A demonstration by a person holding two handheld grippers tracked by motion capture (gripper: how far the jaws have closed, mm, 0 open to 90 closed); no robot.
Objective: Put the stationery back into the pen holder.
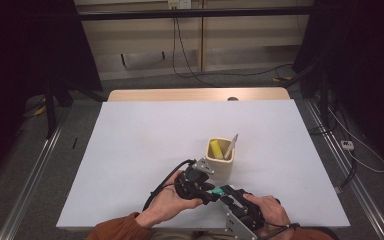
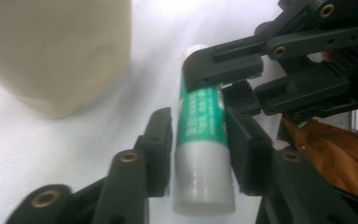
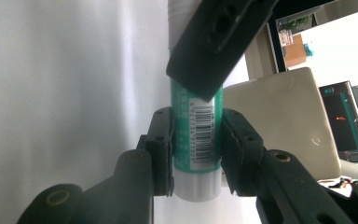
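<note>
White and green, a glue stick [image 1: 221, 191] sits between our two grippers at the near edge of the table [image 1: 145, 150], just in front of a cream pen cup [image 1: 220, 158]. On the left side of the high view, our left gripper [image 1: 206, 191] reaches in from the left, with our left hand [image 1: 167, 202] wrapped around its body. In the left gripper view, the glue stick [image 2: 203, 140] stands between that gripper's jaws: the right jaw lies against the tube, while a thin gap shows beside the left jaw, so we see them slightly apart around it rather than pressing. The pen cup [image 2: 58, 51] looms blurred at the upper left there. Moving rightward, the cup holds a yellow marker [image 1: 215, 149] and a grey pen [image 1: 231, 145] leaning against its rim. On the right, our right gripper [image 1: 223, 195] comes in from the lower right under our right hand [image 1: 270, 210]. In the right gripper view, both jaws are clamped on the green label of the glue stick [image 3: 196, 140], barcode facing us, with a jaw of the other gripper crossing the tube above.
</note>
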